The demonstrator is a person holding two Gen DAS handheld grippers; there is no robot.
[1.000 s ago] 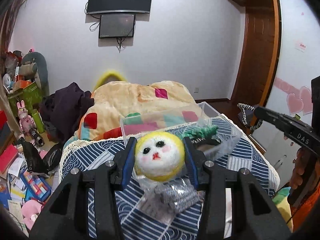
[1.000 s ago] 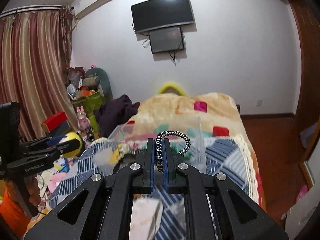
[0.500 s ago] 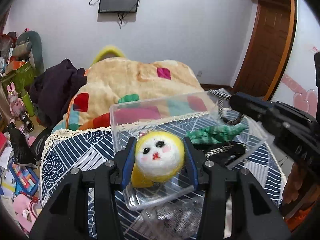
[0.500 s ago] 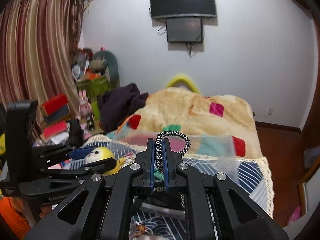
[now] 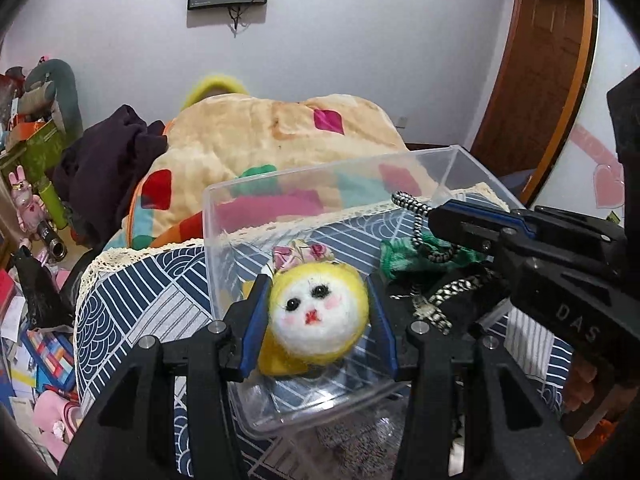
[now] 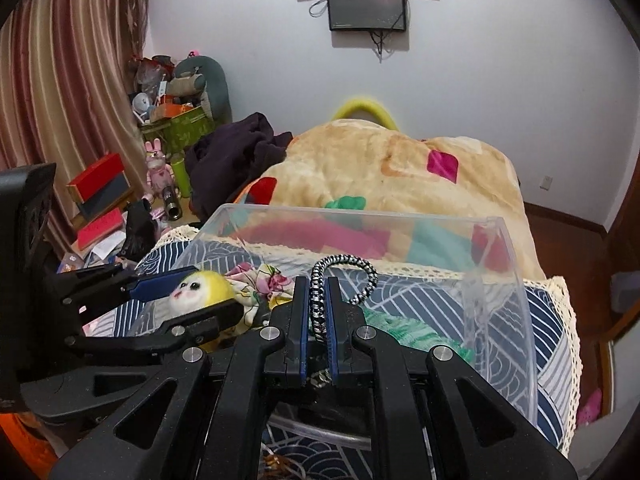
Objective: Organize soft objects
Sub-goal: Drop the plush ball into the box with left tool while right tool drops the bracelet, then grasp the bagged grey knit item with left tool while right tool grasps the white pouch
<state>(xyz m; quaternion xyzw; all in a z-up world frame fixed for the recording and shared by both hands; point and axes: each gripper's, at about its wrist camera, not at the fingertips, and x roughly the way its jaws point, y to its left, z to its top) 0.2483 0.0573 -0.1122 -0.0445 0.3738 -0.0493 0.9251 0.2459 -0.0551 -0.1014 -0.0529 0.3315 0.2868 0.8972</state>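
My left gripper (image 5: 318,300) is shut on a yellow plush toy with a white face (image 5: 318,316) and holds it over the near part of a clear plastic box (image 5: 280,184). My right gripper (image 6: 319,292) is shut on a black-and-white braided hair tie (image 6: 344,266) and holds it over the same box (image 6: 500,280). In the left wrist view the right gripper (image 5: 434,220) comes in from the right with the hair tie (image 5: 416,220). In the right wrist view the left gripper (image 6: 208,292) holds the plush toy (image 6: 200,286) at the left. Inside the box lie a green fabric piece (image 5: 400,258), a floral scrunchie (image 5: 300,254) and a dark band (image 5: 440,304).
The box rests on a blue patterned cloth with a lace edge (image 5: 152,288) on the bed. A beige quilt with coloured patches (image 5: 280,136) is heaped behind it. Dark clothing (image 5: 108,160) lies left of the quilt. Toys and boxes clutter the floor at the left (image 6: 108,196).
Both grippers have moved forward and down over the clear box with their objects still held. The right gripper has come in from the right, next to the left one.
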